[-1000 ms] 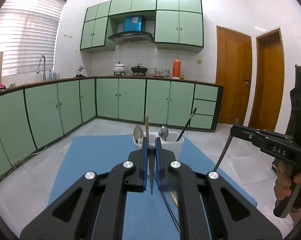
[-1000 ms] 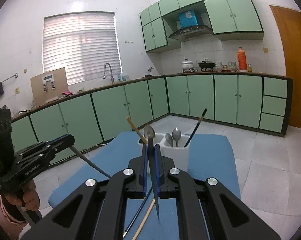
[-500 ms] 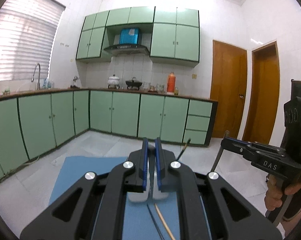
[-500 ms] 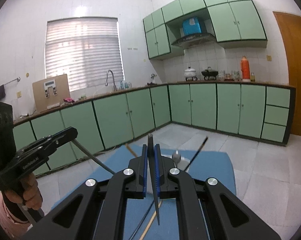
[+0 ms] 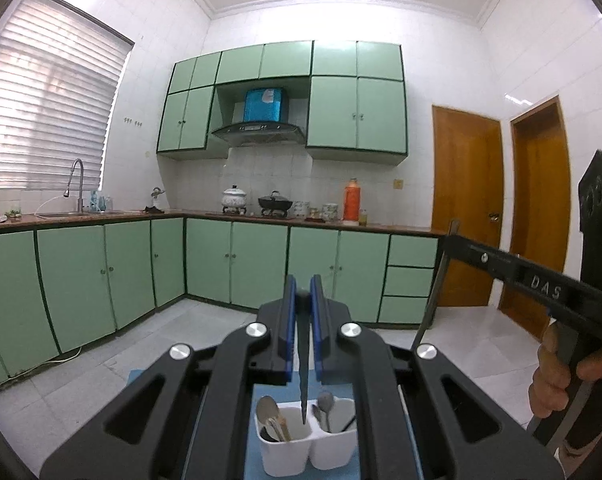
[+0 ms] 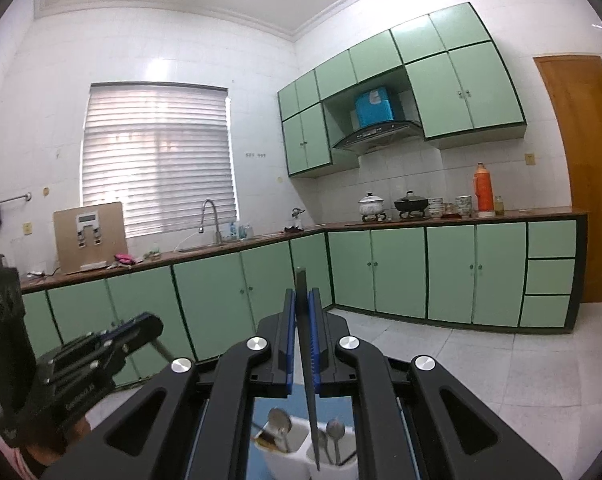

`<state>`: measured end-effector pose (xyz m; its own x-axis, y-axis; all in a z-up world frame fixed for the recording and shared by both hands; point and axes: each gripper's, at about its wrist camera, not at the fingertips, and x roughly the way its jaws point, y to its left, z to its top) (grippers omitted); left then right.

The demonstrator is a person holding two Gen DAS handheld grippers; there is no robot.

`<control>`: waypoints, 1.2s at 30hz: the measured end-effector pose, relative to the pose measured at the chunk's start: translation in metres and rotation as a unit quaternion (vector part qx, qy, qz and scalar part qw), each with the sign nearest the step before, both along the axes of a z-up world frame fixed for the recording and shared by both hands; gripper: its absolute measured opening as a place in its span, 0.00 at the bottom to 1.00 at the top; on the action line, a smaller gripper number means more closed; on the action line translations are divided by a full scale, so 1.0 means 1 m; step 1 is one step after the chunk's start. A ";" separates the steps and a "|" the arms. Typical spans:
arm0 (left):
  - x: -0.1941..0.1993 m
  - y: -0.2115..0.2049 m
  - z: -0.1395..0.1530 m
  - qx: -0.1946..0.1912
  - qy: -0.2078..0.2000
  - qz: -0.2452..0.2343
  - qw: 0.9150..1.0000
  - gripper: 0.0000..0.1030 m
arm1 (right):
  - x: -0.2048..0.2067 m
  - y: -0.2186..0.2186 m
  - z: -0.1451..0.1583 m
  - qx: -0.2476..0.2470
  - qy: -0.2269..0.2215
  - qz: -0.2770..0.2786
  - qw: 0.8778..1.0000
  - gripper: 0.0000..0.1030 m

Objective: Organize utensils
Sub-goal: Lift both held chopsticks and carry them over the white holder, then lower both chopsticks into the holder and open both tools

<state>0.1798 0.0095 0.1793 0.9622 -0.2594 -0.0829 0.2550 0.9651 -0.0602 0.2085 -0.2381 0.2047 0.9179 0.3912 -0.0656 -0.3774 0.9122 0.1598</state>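
Both grippers had risen since the earlier frames: the white holder (image 5: pixel 307 446), formerly ahead of the fingers, now sat low between the arms in both wrist views.

Left gripper (image 5: pixel 303 328): fingers pressed onto a thin dark utensil (image 5: pixel 303 376), its tip hanging over the divider of the holder. Right gripper (image 6: pixel 301 336): pinching a second slender utensil (image 6: pixel 309 392), which pointed down toward the right compartment (image 6: pixel 335 464). I could not tell what kind of utensil either one was.

Progress, judged: part done. Left compartment (image 5: pixel 279 440) already held a spoon (image 5: pixel 268 410) and pale stick-like pieces, probably chopsticks; the right held another spoon (image 5: pixel 325 402) and a dark stick. Two held pieces remained to be dropped in. Whether anything was left on the blue mat (image 5: pixel 257 390), I could not see; the gripper bodies hid most of it.

View differences:
- Left wrist showed the right gripper from outside, with its utensil's handle sticking out above the fingers, plus both doors.
- Right wrist showed the left gripper from outside, and the window and sink.
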 end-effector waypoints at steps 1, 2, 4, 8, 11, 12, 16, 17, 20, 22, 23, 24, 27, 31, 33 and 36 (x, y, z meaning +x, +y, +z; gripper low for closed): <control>0.008 0.000 -0.003 -0.001 0.005 0.000 1.000 0.06 | 0.009 0.001 -0.004 0.002 0.000 -0.002 1.000 0.06; 0.013 0.000 -0.005 -0.003 0.008 -0.001 1.000 0.06 | 0.018 0.001 -0.008 0.003 0.002 -0.005 1.000 0.06; 0.026 -0.002 -0.011 0.000 0.012 0.000 1.000 0.06 | 0.032 0.003 -0.016 0.002 0.002 -0.010 1.000 0.06; 0.047 -0.005 -0.021 0.011 0.019 0.008 1.000 0.06 | 0.059 0.004 -0.039 0.004 0.015 -0.015 1.000 0.06; 0.064 -0.004 -0.032 0.008 0.034 0.006 0.999 0.06 | 0.074 0.004 -0.056 0.005 0.027 -0.018 0.999 0.06; 0.068 -0.004 -0.036 0.007 0.038 0.006 0.999 0.06 | 0.079 0.004 -0.063 0.005 0.032 -0.017 0.999 0.06; 0.080 -0.001 -0.050 0.010 0.051 0.004 0.999 0.06 | 0.088 0.004 -0.083 0.009 0.048 -0.015 0.999 0.06; 0.084 0.000 -0.054 0.010 0.055 0.005 0.998 0.06 | 0.090 0.004 -0.088 0.009 0.053 -0.014 0.998 0.06; 0.091 0.000 -0.062 0.009 0.066 0.006 0.998 0.06 | 0.095 0.004 -0.100 0.010 0.065 -0.011 0.998 0.06; 0.093 0.002 -0.068 0.010 0.070 0.007 0.997 0.06 | 0.097 0.005 -0.107 0.011 0.072 -0.009 0.997 0.06; 0.094 0.002 -0.071 0.010 0.073 0.007 0.997 0.06 | 0.097 0.006 -0.111 0.011 0.075 -0.008 0.997 0.06; 0.096 0.002 -0.073 0.011 0.077 0.008 0.997 0.06 | 0.097 0.007 -0.115 0.010 0.078 -0.008 0.997 0.06; 0.100 0.002 -0.079 0.012 0.084 0.008 0.996 0.06 | 0.099 0.009 -0.122 0.007 0.086 -0.008 0.996 0.06; 0.103 0.002 -0.087 0.015 0.093 0.009 0.995 0.06 | 0.101 0.011 -0.132 0.006 0.096 -0.007 0.995 0.06; 0.107 0.003 -0.089 0.017 0.099 0.010 0.995 0.06 | 0.102 0.011 -0.136 0.004 0.100 -0.009 0.995 0.06; 0.110 0.003 -0.095 0.020 0.109 0.010 0.994 0.06 | 0.104 0.012 -0.144 0.001 0.109 -0.011 0.994 0.06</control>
